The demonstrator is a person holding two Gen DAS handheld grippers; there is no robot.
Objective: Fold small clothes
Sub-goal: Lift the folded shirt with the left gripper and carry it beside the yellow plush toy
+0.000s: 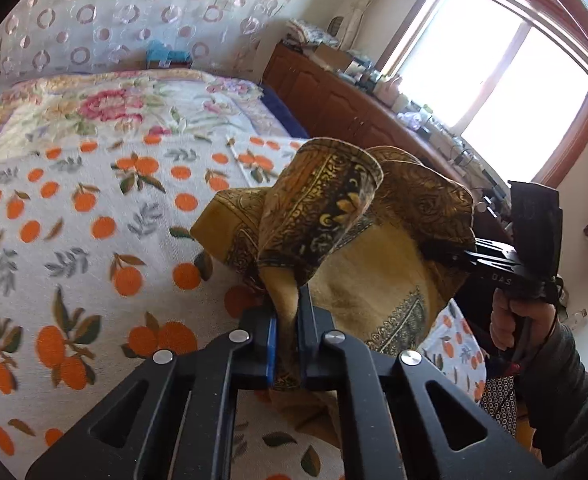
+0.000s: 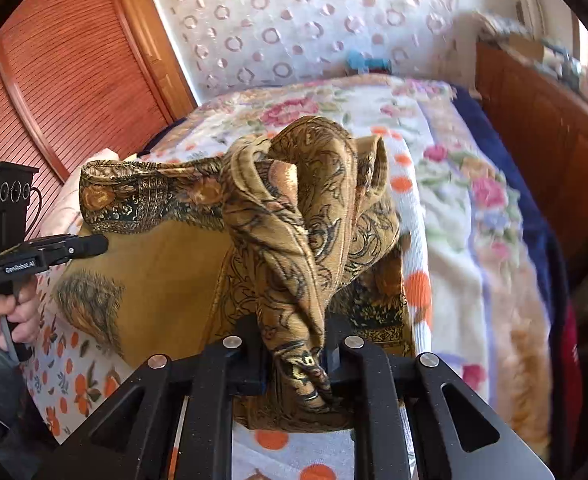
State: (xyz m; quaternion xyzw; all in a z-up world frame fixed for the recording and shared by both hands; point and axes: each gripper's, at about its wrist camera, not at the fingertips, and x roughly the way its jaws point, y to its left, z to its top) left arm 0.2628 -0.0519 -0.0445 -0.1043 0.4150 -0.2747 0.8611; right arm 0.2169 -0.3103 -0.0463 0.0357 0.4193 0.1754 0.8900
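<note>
A mustard-yellow cloth with dark brown paisley borders hangs stretched between both grippers above the bed. My left gripper is shut on one bunched corner of it. My right gripper is shut on another bunched corner. In the left wrist view the right gripper shows at the right, pinching the cloth's edge. In the right wrist view the left gripper shows at the left, its tip against the cloth's edge. The cloth sags in folds between them.
The bed is covered by a white spread with orange fruit print and a floral blanket farther back. A wooden cabinet with clutter runs under the window on the right. A wooden slatted door stands at left.
</note>
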